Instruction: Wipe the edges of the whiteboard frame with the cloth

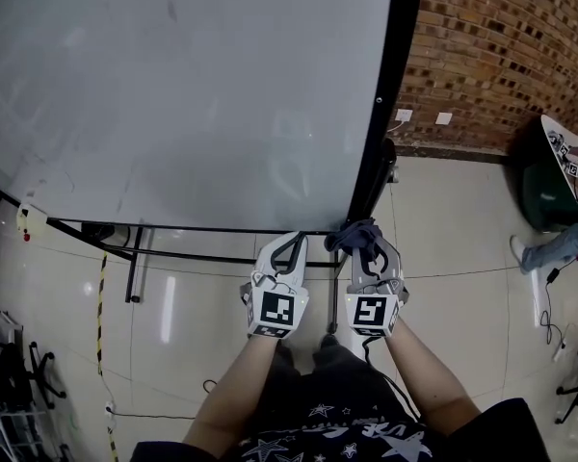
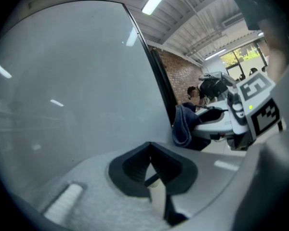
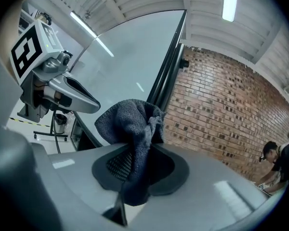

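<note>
Right gripper point(image 3: 135, 172) clamps cloth point(image 3: 127, 126) beside frame point(image 3: 164, 81).

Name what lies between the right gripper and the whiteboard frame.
Only the cloth, clamped in the right gripper, at the lower corner of the frame; head view.

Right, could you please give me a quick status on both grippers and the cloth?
Left gripper jaws shut, empty, beside the right. Right gripper shut on cloth, at whiteboard frame lower right corner. Nothing seen blocking the frame edge.

Glossy tiled floor point(image 1: 462, 221); black whiteboard stand point(image 1: 134, 268), yellow-black strip point(image 1: 102, 301) on it.
</note>
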`<action>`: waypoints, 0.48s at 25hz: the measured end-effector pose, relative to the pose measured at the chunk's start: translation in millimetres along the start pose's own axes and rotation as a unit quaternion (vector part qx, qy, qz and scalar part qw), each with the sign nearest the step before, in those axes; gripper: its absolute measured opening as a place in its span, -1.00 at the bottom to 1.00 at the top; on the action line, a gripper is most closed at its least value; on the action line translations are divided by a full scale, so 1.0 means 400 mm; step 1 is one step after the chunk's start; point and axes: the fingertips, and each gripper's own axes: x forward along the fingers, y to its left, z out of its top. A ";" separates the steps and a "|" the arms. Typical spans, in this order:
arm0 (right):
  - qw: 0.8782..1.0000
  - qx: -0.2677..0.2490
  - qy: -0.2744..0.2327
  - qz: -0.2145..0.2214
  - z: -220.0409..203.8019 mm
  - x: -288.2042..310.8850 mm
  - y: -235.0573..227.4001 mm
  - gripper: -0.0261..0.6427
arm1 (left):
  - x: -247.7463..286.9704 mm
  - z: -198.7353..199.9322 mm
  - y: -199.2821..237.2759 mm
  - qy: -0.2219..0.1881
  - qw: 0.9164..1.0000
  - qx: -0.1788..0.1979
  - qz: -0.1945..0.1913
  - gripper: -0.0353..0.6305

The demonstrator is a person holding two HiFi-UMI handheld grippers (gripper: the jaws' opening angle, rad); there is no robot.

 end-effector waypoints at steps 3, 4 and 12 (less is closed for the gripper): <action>1.000 0.000 0.019 0.005 -0.047 0.006 0.022 -0.74 | -0.003 -0.027 -0.006 0.009 1.000 -0.009 0.004 -0.89; 1.000 -0.001 0.026 0.009 -0.065 0.008 0.030 -0.74 | -0.002 -0.033 -0.009 0.012 1.000 -0.009 0.003 -0.89; 0.997 0.012 0.074 0.026 -0.147 0.019 0.060 -0.74 | 0.002 -0.058 -0.023 0.024 1.000 -0.008 -0.001 -0.89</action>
